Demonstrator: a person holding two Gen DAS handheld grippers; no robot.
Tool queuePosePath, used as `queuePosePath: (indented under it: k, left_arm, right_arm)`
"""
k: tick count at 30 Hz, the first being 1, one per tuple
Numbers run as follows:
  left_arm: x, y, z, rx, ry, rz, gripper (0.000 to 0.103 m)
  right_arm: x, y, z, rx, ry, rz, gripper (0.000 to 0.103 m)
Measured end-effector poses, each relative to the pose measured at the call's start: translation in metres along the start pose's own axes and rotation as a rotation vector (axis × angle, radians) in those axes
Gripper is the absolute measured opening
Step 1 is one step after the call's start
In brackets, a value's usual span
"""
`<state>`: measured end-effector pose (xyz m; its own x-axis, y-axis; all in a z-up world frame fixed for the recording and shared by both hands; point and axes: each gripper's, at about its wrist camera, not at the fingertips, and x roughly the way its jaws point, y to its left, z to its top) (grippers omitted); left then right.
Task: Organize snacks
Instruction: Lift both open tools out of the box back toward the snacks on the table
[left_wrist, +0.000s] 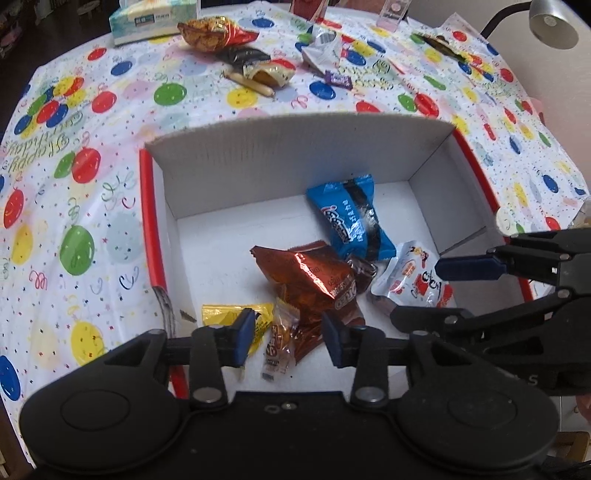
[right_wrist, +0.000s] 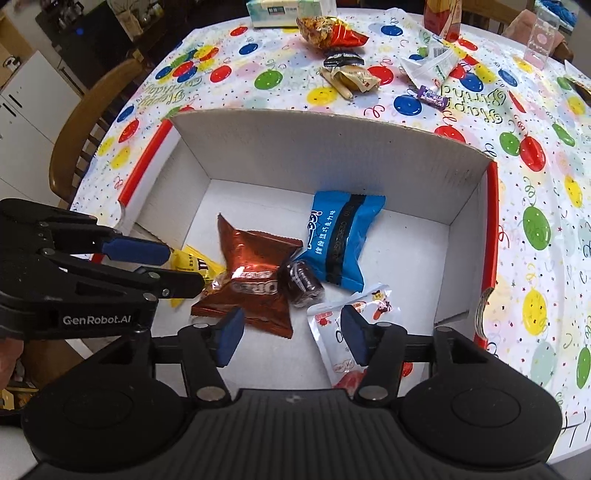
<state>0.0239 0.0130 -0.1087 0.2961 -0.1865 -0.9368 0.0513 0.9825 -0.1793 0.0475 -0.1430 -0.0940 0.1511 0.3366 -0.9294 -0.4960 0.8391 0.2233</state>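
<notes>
Both grippers hang over the box (right_wrist: 332, 136) with jaws spread and nothing held: left gripper (left_wrist: 288, 338) above the small candy packet (left_wrist: 277, 341), right gripper (right_wrist: 291, 338) above the white pouch (right_wrist: 343, 332). Inside the box lie the brown Oreo bag (right_wrist: 255, 280) and blue packet (right_wrist: 341, 240). I judge we're between drops. Out on the tablecloth (right_wrist: 535, 184) wait the purple candy (right_wrist: 432, 96) and orange chip bag (right_wrist: 328, 31); next I'd reach past the far wall.

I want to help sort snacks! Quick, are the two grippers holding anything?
Left gripper: open, holding nothing, above the box.
Right gripper: open, holding nothing, also above the box.
</notes>
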Motion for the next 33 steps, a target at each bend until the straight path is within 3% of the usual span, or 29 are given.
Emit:
queuePosePath:
  k: [10,18,25,33]
  left_arm:
    - [-0.027,-0.003,0.001,0.031,-0.075,-0.005,0.060]
    - [-0.052,-0.005,0.016,0.042,-0.155,0.000,0.076]
    - [-0.059,-0.013,0.045,0.033,-0.208,0.010,0.086]
    - [-0.055,-0.015,0.094,-0.045,-0.257,0.036,0.101]
  right_arm:
    - [-0.027,0.005,-0.003,0.024,-0.062,-0.010,0.065]
    - [-0.058,-0.004,0.011,0.039,-0.133,-0.018,0.080]
    - [-0.072,-0.028,0.041,0.036,-0.167,-0.030,0.082]
    - [-0.074,-0.068,0.093,0.016,-0.170,-0.031,0.083]
